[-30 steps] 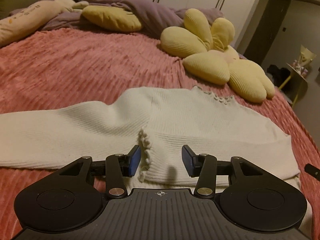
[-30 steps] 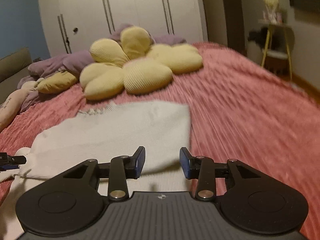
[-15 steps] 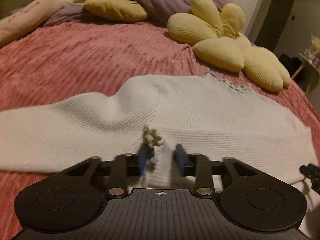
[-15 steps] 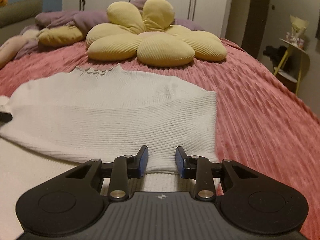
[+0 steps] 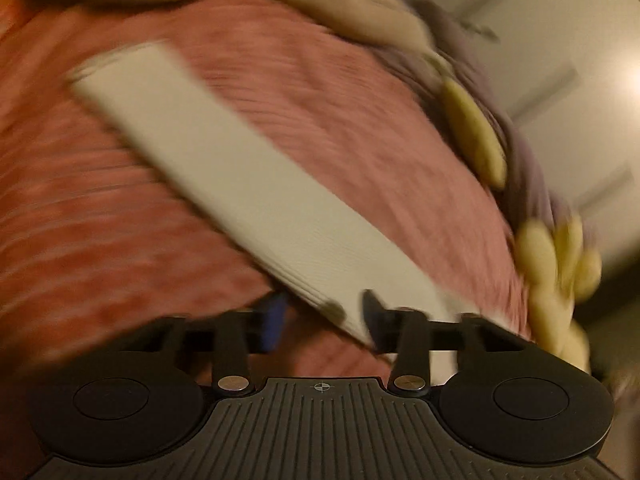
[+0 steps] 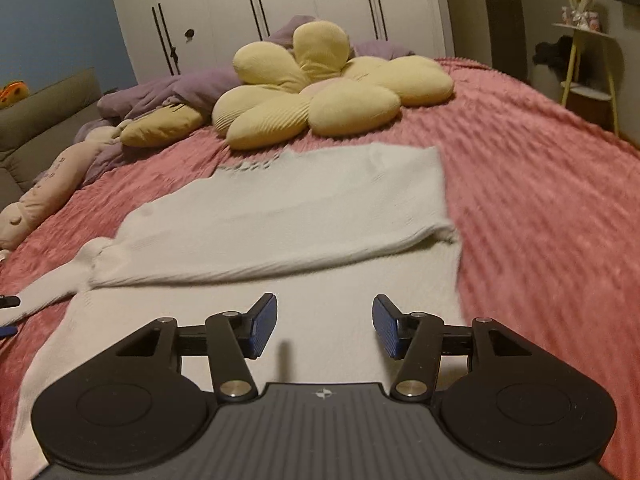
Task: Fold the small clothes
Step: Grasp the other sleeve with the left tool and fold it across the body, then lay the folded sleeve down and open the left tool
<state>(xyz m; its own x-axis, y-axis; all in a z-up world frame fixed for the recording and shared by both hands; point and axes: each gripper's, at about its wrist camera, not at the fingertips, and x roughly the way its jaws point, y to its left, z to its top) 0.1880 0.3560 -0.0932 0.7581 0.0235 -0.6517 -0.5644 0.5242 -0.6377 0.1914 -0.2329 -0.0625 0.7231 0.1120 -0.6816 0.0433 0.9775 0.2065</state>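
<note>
Left wrist view: low over bed (image 5: 360,120), rolled sideways, blurred, close above white sweater (image 5: 248,184) sleeve, probably facing headboard end. Right wrist view: level, low, close over sweater body (image 6: 280,216), facing flower pillow (image 6: 332,88) and wardrobe (image 6: 280,0). Shared: sweater, bed, pillow.

Black hand-held gripper (image 6: 324,326), blue ribbed pads (image 6: 264,326), silver pivot screws, ridged housing
</note>
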